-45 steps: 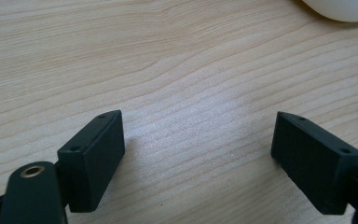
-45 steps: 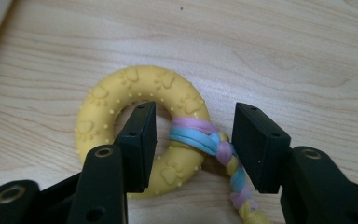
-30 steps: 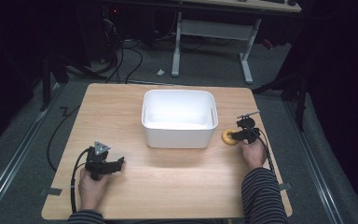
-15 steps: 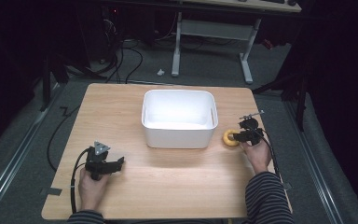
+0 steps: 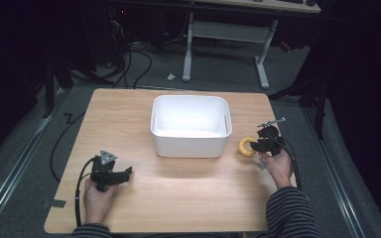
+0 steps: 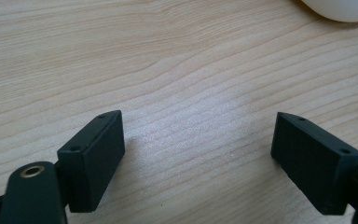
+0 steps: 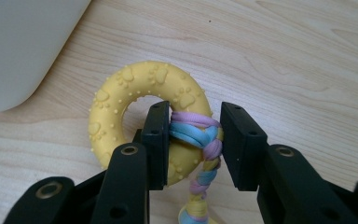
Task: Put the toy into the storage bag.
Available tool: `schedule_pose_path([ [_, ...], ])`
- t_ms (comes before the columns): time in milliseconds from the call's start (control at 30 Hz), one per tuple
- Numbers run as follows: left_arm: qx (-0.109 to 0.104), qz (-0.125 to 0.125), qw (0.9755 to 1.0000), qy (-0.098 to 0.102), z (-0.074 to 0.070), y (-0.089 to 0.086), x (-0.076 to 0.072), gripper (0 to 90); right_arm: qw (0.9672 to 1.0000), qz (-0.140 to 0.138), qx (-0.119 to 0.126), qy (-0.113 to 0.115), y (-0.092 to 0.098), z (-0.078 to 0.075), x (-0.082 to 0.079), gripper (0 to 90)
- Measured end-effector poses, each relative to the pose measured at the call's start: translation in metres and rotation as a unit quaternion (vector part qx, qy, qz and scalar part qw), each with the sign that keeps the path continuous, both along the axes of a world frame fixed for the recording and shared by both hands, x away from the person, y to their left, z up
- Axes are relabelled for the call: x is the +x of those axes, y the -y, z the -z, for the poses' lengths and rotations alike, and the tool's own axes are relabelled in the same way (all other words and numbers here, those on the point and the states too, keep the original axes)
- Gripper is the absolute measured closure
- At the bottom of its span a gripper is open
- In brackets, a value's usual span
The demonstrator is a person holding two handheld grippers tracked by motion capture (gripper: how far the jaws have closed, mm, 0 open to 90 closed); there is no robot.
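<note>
Pinching ring toy (image 7: pixel 149 88) between right tongs (image 7: pixel 195 144).

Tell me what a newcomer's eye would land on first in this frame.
Probably the yellow ring toy with paw prints and a braided pastel rope, clamped in the right gripper just right of the white bin. The bin sits mid-table on the wooden table; the left gripper rests open near the front left.

High view above the person's side, facing forward and down, claw views close over the bench (image 5: pixel 178 198), both catching the white bin (image 5: pixel 190 126).
</note>
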State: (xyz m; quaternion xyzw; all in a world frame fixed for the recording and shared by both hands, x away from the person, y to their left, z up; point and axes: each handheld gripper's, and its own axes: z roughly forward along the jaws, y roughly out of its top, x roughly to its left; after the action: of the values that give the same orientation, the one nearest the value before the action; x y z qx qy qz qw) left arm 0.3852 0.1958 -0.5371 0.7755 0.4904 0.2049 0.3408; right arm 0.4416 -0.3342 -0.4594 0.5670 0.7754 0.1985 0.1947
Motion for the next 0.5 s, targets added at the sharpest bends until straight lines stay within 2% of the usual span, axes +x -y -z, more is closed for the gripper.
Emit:
schedule_pose_path([
  [100, 0.0, 0.0, 1.0, 0.0, 0.0, 0.0, 0.0, 17.7, 1.0, -0.005, 0.002, 0.003, 0.001, -0.006, -0.006, 64.9],
  [233, 0.0, 0.0, 1.0, 0.001, 0.0, 0.0, 0.0, 17.7, 0.9996, -0.016, 0.008, 0.022, 0.005, -0.02, -0.021, 65.2],
  [300, 0.0, 0.0, 1.0, 0.001, 0.0, 0.0, 0.0, 17.7, 0.9996, -0.016, 0.009, 0.023, 0.005, -0.021, -0.023, 65.3],
  [400, 0.0, 0.0, 1.0, 0.001, 0.0, 0.0, 0.0, 17.7, 0.9992, -0.019, 0.018, 0.03, 0.008, -0.026, -0.036, 66.2],
  [500, 0.0, 0.0, 1.0, 0.0, 0.0, 0.0, 0.0, 17.7, 0.9993, -0.022, 0.01, 0.028, 0.01, -0.024, -0.045, 66.3],
])
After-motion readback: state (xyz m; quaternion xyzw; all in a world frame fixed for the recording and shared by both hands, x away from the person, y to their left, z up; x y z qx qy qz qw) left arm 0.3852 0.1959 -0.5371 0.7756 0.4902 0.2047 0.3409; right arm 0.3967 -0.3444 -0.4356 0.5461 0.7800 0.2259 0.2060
